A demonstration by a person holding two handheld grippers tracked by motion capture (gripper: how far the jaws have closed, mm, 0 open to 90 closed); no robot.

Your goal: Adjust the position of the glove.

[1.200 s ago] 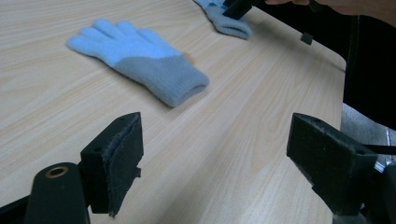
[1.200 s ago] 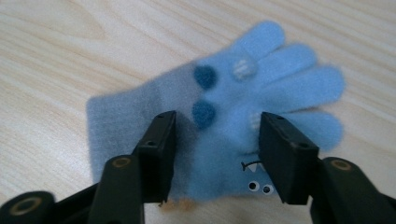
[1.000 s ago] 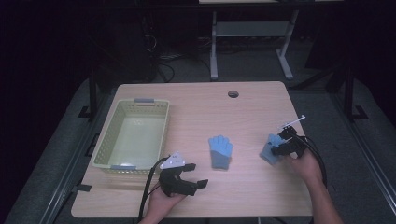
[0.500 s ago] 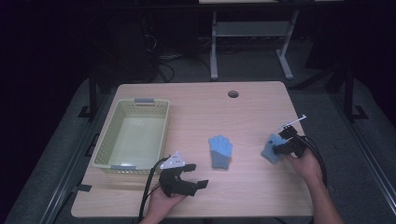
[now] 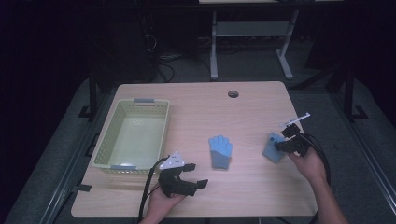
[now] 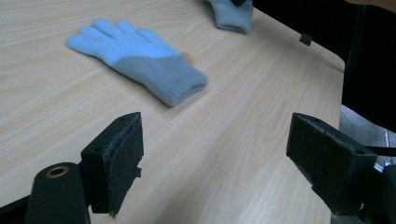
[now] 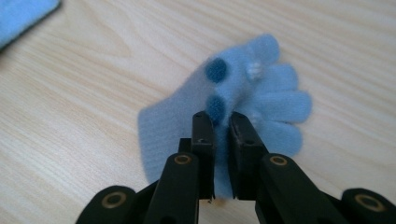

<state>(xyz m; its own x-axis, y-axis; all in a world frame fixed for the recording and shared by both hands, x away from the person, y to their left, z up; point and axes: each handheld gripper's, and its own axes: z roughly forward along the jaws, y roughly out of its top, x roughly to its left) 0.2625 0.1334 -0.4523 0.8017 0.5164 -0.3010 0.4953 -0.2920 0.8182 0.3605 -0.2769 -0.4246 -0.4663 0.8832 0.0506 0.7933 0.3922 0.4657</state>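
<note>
Two light blue gloves lie on the wooden table. One glove lies flat in the middle, fingers pointing away from me; it also shows ahead in the left gripper view. The other glove lies at the right. My right gripper is shut on that glove. Its jaws have just been closing, and a fold of the palm fabric is pinched between them. My left gripper rests near the front edge, jaws wide open with nothing between them.
A pale green basket with nothing in it stands at the table's left, just behind my left gripper. A cable hole sits near the far edge. Bare wood lies between the two gloves and behind them.
The right gripper has shifted very slightly at the right-hand glove. The left gripper, the middle glove and the basket have not moved.
</note>
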